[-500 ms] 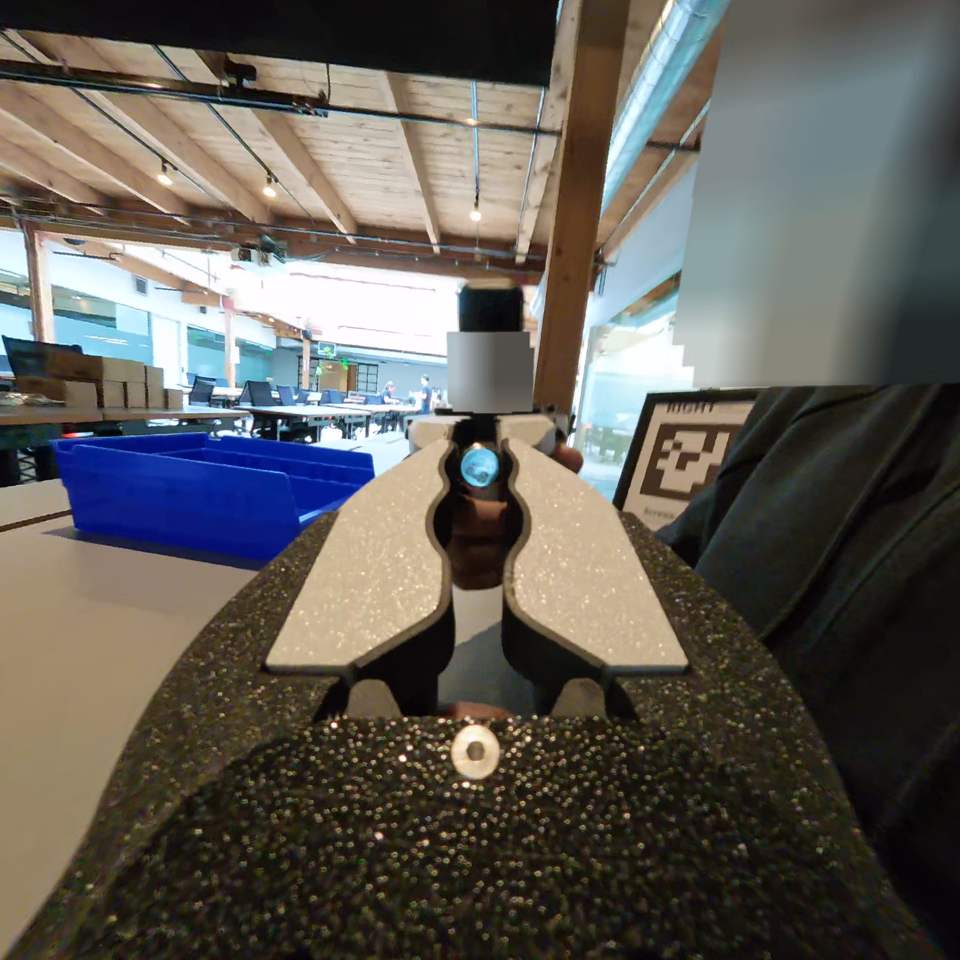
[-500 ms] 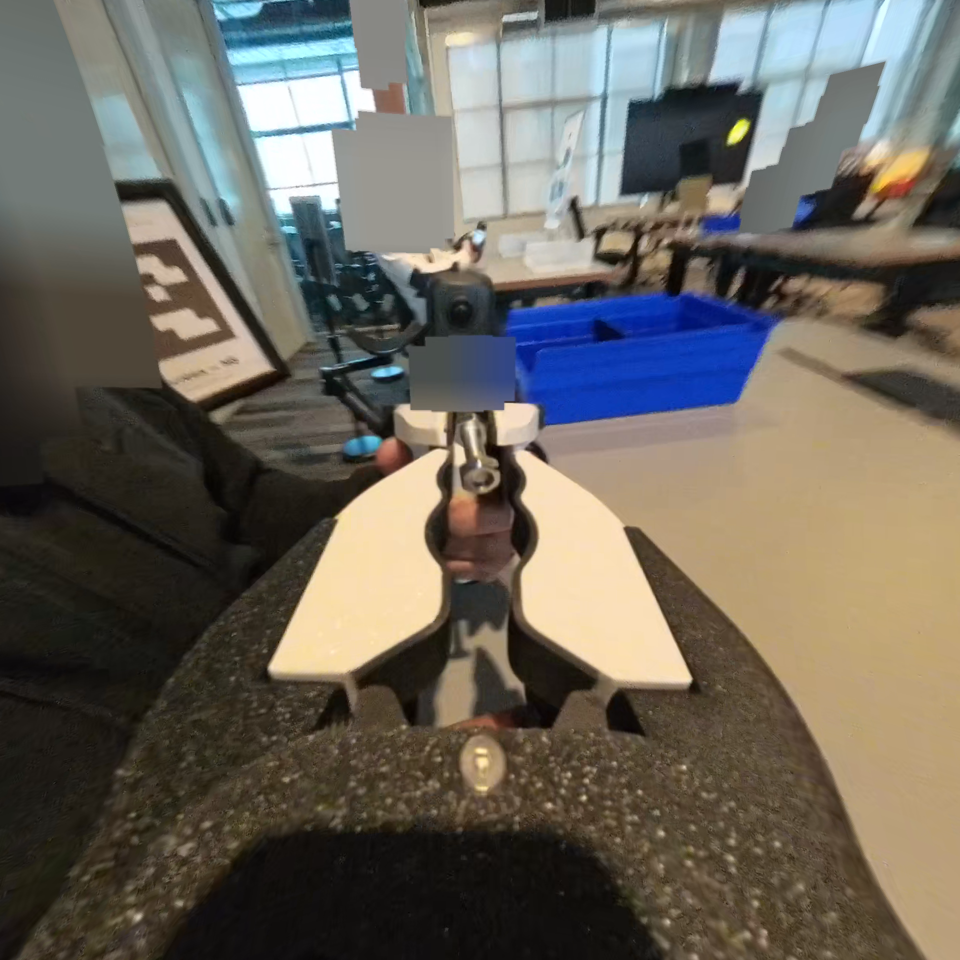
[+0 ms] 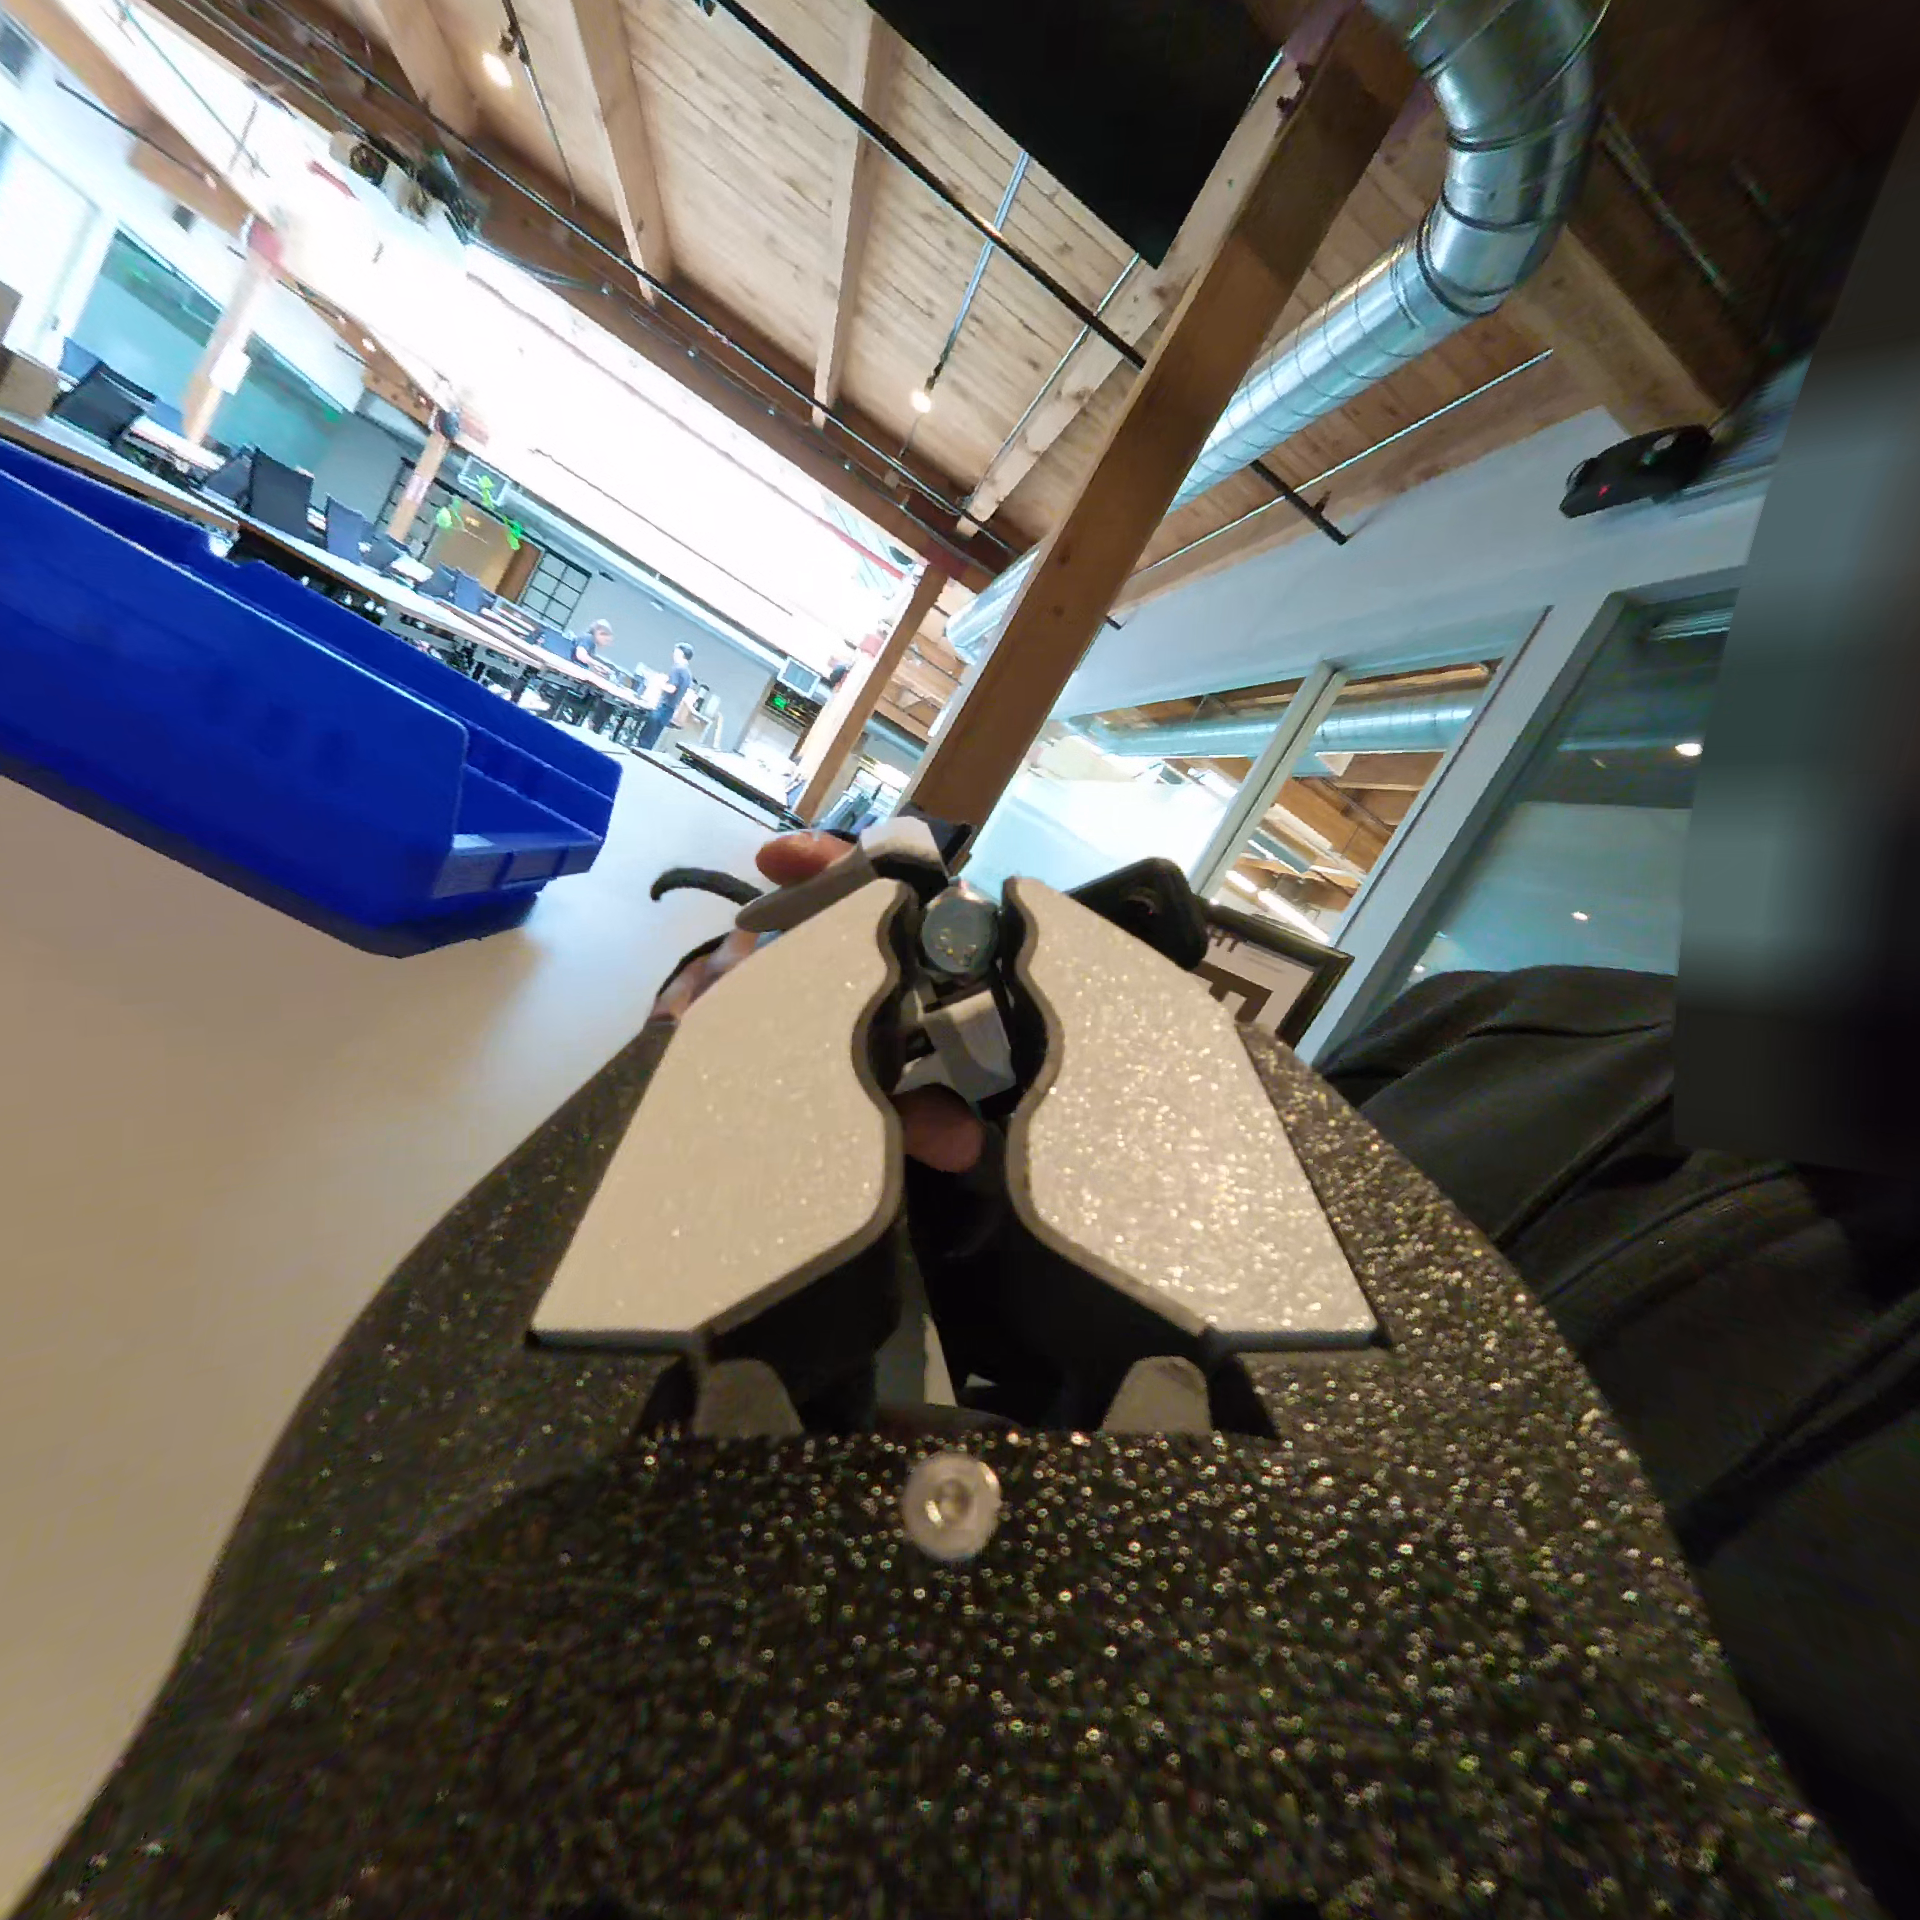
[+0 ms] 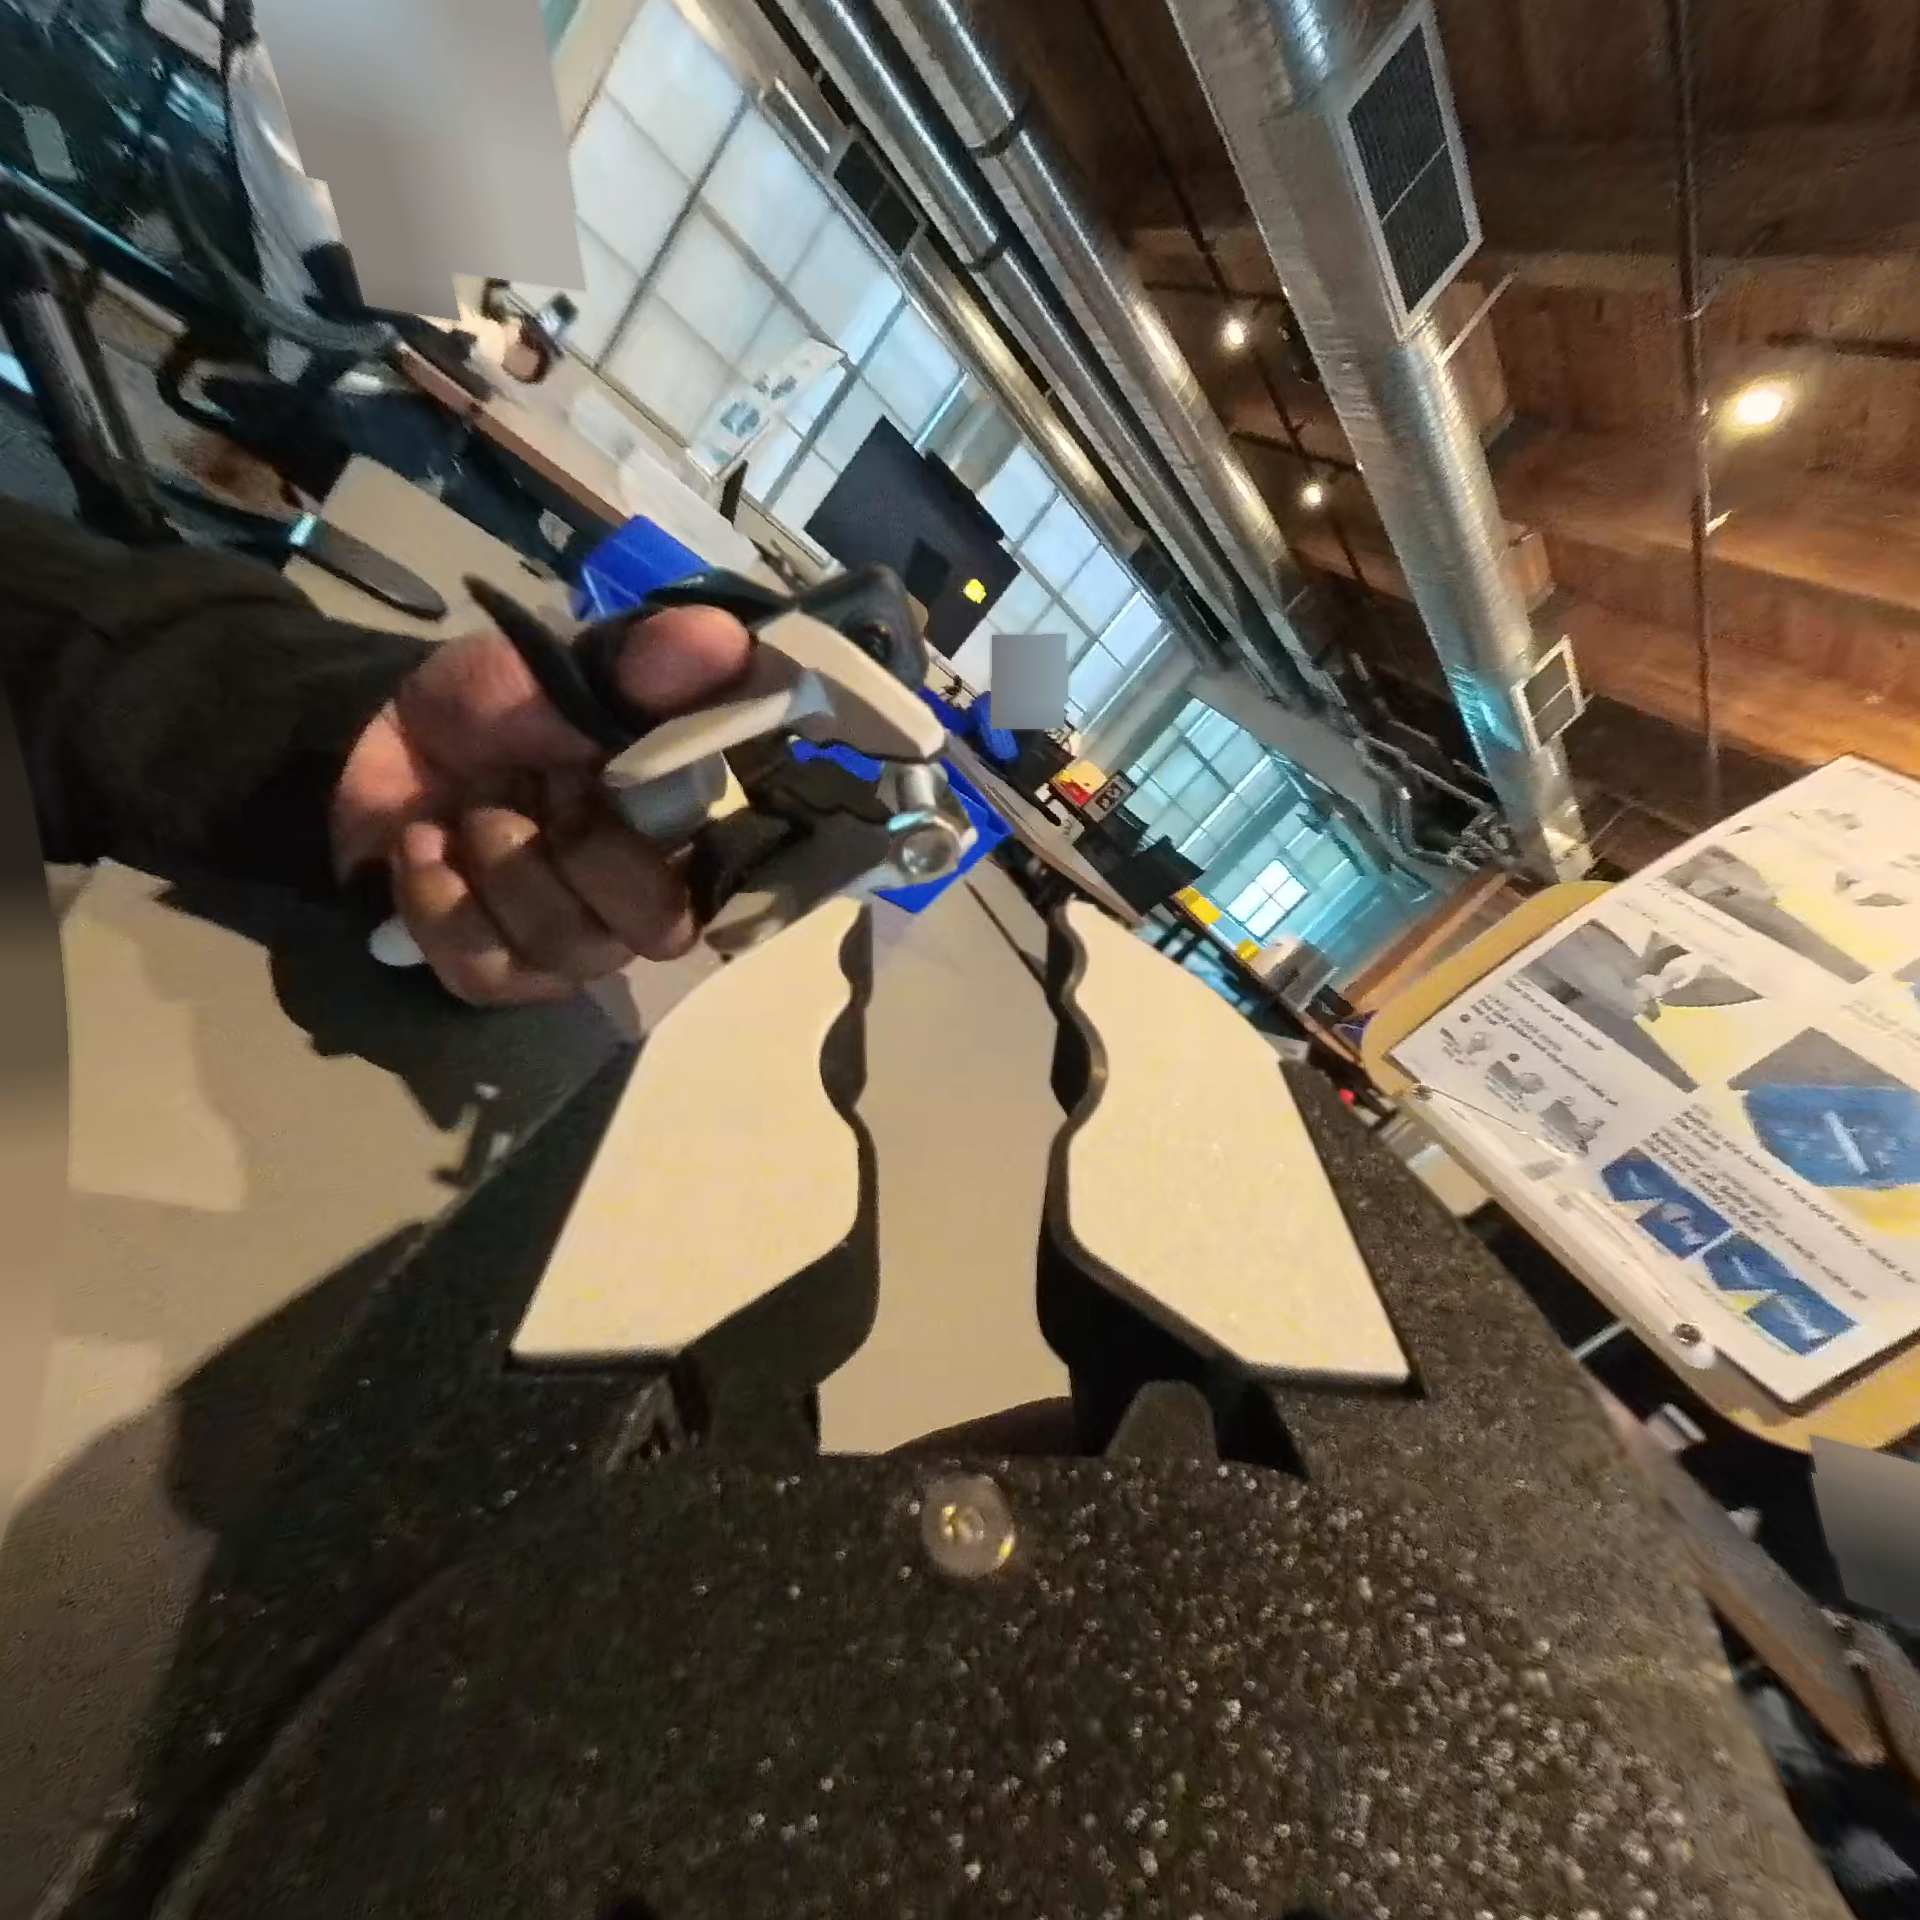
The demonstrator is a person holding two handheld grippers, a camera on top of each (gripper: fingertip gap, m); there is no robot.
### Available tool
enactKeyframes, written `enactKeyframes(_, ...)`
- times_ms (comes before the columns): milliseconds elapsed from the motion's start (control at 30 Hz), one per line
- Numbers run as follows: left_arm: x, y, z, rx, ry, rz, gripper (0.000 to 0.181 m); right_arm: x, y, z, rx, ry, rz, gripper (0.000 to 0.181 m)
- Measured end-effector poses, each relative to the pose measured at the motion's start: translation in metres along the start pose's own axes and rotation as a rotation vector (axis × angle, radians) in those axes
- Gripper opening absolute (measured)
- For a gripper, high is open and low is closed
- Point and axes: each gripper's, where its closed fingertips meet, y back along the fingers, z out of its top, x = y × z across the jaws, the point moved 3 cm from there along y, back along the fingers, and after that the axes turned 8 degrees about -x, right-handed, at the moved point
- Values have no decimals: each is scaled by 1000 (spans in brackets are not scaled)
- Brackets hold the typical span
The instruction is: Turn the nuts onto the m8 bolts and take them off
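Note:
My left gripper (image 3: 956, 896) is shut on the head of a silver M8 bolt (image 3: 956, 935), held in the air above the table. In the right wrist view the left gripper (image 4: 896, 800) is held by a hand at upper left. The bolt (image 4: 914, 800) sticks out toward me with a nut (image 4: 930, 852) at its end. My right gripper (image 4: 961, 920) is open and empty. Its left fingertip is just below the nut and not touching it. Parts of the right gripper (image 3: 966, 1039) show behind the left one's jaws.
A blue bin (image 3: 260, 727) stands on the pale table (image 3: 208, 1143) to the left. A framed marker card (image 3: 1273, 987) and the person's dark sleeve (image 3: 1558, 1091) are on the right. An instruction board (image 4: 1714, 1091) stands at the right. The tips of both grippers are at nearly the same place.
My right gripper has opened and let go of the nut end of the bolt. Both grippers have rolled and tilted upward. The left one still holds the bolt.

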Motion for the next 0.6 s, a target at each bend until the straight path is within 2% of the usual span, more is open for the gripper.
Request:
enactKeyframes(233, 6, 0, -6, 35, 42, 29, 14, 9, -4, -6, 40, 100, 15, 29)
enactKeyframes(433, 10, -1, -11, 71, 32, 60, 15, 11, -6, -9, 57, 107, 14, 15)
enactKeyframes(533, 10, -2, -12, 95, -31, 81, 14, 10, -5, -10, 66, -17, 39, 15)
enactKeyframes(600, 7, -3, -13, 117, -116, 89, 14, 9, -4, -10, 65, -230, 80, 15)
